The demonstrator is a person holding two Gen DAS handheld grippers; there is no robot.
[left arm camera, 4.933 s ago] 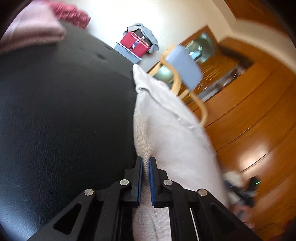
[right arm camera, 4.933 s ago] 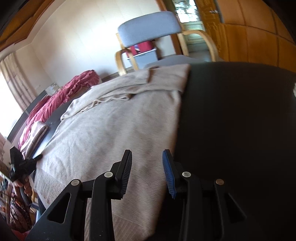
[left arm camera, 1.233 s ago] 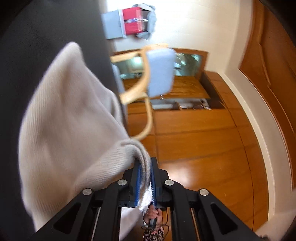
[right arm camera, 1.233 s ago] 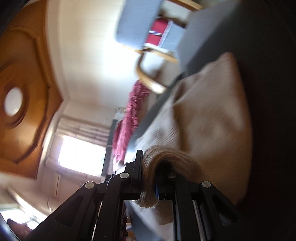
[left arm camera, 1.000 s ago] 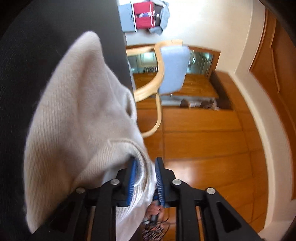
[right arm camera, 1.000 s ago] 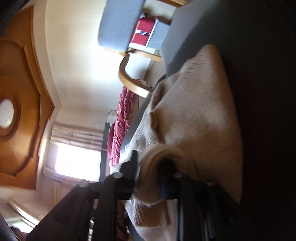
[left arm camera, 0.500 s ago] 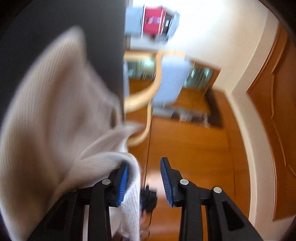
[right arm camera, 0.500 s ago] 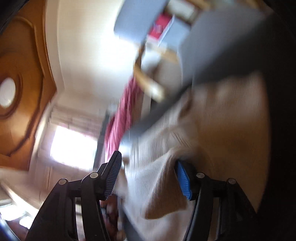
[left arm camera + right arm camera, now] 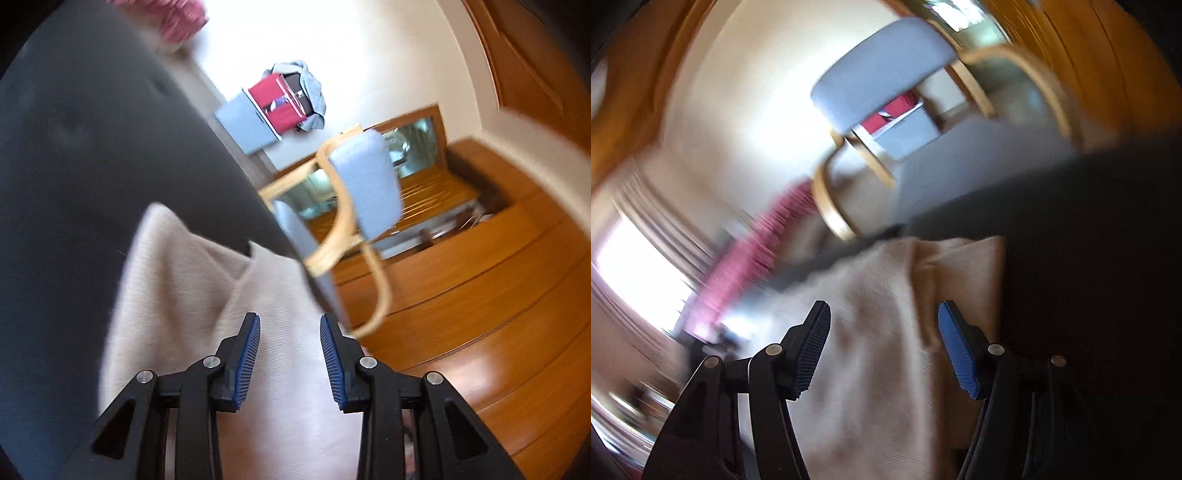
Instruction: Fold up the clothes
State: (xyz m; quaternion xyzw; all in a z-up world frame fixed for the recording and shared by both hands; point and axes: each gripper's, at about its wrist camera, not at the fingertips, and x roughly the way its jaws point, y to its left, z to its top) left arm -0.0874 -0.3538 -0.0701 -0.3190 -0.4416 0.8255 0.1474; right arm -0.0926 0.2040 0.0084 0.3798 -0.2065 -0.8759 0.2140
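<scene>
A: Where's the sweater?
B: Beige knit, lying folded on the black tabletop, near its right edge, under both cameras. A fold ridge runs along it in the right wrist view.
A: Tongs?
B: Left tongs spread, nothing between the pads, cloth just below. Right tongs spread wide too, empty, over the knit.
A: Beyond it?
B: Wooden armchair with blue cushions past the far edge, red case by the wall, pink fabric far left. Right view is blurred.

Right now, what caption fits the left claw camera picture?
Open left claw above the beige sweater on a black surface.
</scene>
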